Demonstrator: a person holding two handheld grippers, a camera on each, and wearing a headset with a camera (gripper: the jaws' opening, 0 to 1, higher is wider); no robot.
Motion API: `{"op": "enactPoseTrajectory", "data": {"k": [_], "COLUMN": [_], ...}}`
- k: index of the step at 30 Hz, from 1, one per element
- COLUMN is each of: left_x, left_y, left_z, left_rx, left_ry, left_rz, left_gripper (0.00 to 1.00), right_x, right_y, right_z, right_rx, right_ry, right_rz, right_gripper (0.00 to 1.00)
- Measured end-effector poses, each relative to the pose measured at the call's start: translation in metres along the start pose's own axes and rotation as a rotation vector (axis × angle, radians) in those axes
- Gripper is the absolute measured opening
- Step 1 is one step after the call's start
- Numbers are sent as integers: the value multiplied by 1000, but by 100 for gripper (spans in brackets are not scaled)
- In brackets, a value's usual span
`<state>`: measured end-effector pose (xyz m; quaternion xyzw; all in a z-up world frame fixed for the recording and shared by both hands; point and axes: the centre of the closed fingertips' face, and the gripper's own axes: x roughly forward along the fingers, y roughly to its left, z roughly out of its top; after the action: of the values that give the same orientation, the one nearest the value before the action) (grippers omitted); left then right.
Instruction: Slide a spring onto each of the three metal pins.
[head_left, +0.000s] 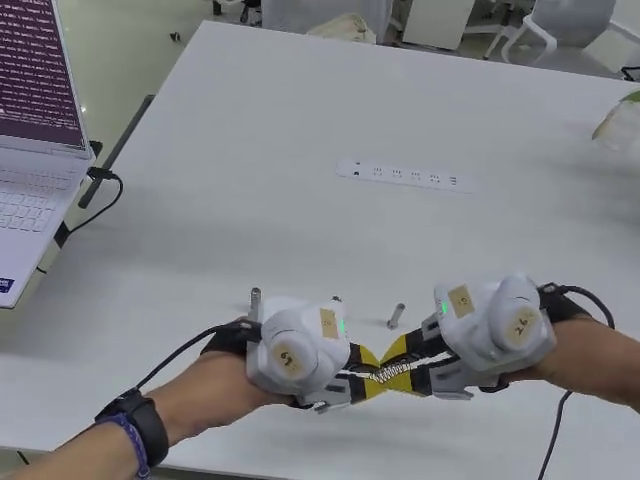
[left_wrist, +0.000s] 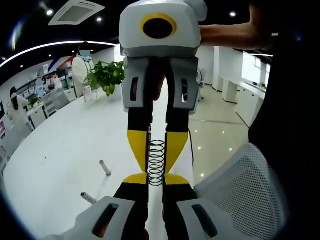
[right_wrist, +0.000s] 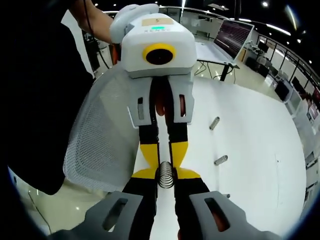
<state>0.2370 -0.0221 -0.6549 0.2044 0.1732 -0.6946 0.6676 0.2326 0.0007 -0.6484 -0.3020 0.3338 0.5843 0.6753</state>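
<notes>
- Head view: the left tongs (head_left: 370, 374) and the right tongs (head_left: 408, 364) meet tip to tip over the near edge of the white bench (head_left: 300, 150). The spring (head_left: 393, 374) lies level between them, one end in each pair of yellow tips. Both tongs are closed on it.
- Beyond the tongs, apart from the spring, a pin (head_left: 255, 298) seems to stand upright on the bench. A second pin (head_left: 396, 316) lies aslant. Between them sits a small third piece (head_left: 336, 299), too small to tell.
- Farther back lies a power strip (head_left: 405, 176). A laptop (head_left: 30, 110) stands open at the left edge.
- Left gripper view: the left tongs (left_wrist: 156, 181) pinch the near end of the spring (left_wrist: 156, 161). The right tongs (left_wrist: 157, 145) reach down from above and clamp its far end. The coils run straight from one pair to the other.
- To the left, a pin (left_wrist: 105, 167) and one more pin (left_wrist: 88, 198) rest on the bench, clear of the tongs.
- Right gripper view: the spring (right_wrist: 166, 176) shows end-on, gripped between the tips of the right tongs (right_wrist: 165, 173). The left tongs (right_wrist: 163, 154) press in just behind it.
- To the right, two pins (right_wrist: 214, 123) lie on the bench, well apart from the spring. A mesh chair (right_wrist: 100, 140) shows to the left.
</notes>
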Motion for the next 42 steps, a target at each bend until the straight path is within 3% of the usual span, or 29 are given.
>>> {"op": "enactPoseTrajectory", "data": {"k": [17,28,42], "left_x": [9,3,-11], "left_y": [-6,2,8], "left_z": [-5,-16,-26], "left_rx": [5,-40,-85], "left_ry": [20,30,30], "left_rz": [-17,18,56], "left_gripper": [2,12,14], "right_x": [4,-3,-8], "right_y": [6,4,-3], "right_z": [-12,-23,-40], "right_rx": [-44,6,82], "right_ry": [59,55,55], "right_rz": [15,-10,-57], "right_gripper": [8,8,8]}}
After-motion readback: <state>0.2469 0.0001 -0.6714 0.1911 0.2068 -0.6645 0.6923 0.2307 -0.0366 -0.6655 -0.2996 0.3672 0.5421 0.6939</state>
